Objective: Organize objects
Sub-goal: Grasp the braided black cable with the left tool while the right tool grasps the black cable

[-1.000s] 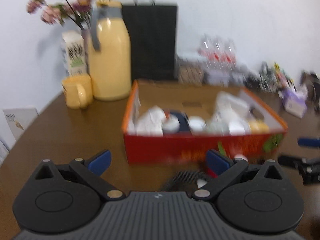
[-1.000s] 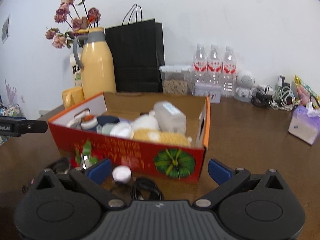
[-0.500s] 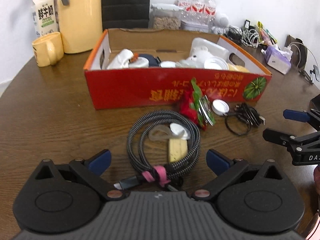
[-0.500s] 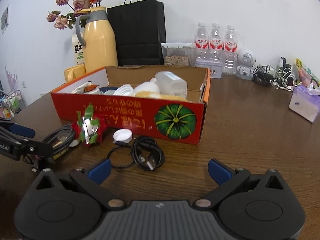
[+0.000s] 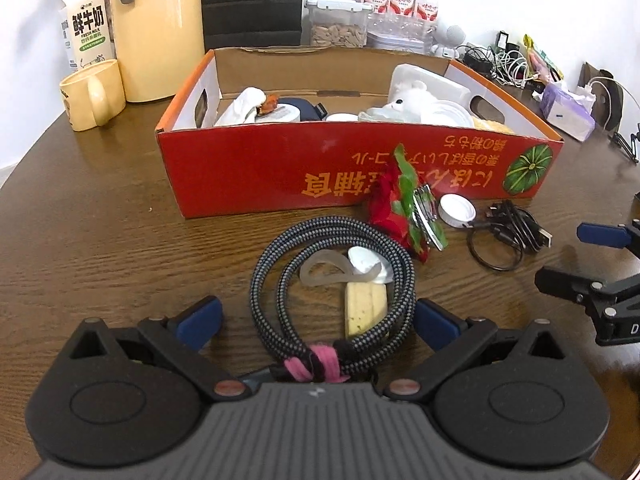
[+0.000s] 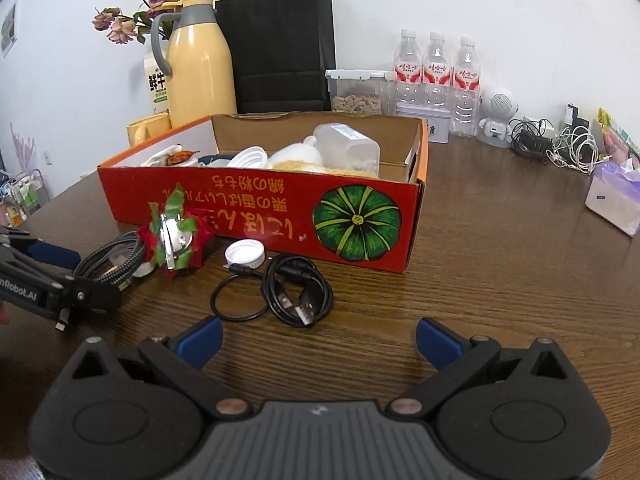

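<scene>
A coiled grey braided cable (image 5: 262,280) with a pink tie lies on the wooden table, and my open left gripper (image 5: 318,320) has a finger on either side of its near end. Inside the coil sit a clear ring (image 5: 320,270) and a yellow block (image 5: 364,306). In front of the red cardboard box (image 5: 248,168) lie a red-green ornament (image 5: 404,208), a white cap (image 5: 456,210) and a black USB cable (image 5: 508,236). My right gripper (image 6: 319,340) is open and holds nothing, just short of the black USB cable (image 6: 296,292). The box (image 6: 260,208) holds several items.
Behind the box stand a yellow thermos (image 6: 200,76), a mug (image 5: 92,96), a milk carton (image 5: 84,26), a black paper bag (image 6: 280,44) and water bottles (image 6: 436,68). A tissue pack (image 6: 614,200) and tangled chargers (image 6: 560,144) lie at the right.
My left gripper came down from a raised view of the box and closed in on the braided cable. My right gripper drew back from the box, bringing the black cable into view.
</scene>
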`<action>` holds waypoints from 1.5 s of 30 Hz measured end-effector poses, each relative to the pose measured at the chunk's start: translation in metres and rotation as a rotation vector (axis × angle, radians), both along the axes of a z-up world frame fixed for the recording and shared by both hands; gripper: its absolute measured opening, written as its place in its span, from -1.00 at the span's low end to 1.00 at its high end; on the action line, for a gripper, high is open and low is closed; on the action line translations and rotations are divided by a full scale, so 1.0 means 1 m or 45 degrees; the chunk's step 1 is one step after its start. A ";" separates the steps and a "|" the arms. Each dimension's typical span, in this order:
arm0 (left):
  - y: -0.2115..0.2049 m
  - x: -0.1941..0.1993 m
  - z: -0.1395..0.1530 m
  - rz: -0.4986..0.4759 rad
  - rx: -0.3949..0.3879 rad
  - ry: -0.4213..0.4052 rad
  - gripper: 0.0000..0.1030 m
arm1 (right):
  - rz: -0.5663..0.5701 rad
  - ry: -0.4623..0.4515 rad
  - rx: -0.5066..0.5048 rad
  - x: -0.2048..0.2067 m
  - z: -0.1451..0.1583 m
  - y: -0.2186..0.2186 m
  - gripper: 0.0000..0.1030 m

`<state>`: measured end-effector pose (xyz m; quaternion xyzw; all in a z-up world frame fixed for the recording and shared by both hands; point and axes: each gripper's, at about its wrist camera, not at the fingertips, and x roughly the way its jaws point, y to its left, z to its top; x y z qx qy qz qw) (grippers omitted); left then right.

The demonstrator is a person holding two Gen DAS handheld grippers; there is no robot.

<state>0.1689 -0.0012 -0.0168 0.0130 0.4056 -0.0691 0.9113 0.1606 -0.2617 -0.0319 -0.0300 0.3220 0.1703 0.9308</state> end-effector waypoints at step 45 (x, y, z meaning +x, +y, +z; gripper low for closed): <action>0.013 -0.043 0.027 0.190 -0.131 -0.245 0.62 | 0.007 0.026 0.160 0.031 0.001 0.005 -0.22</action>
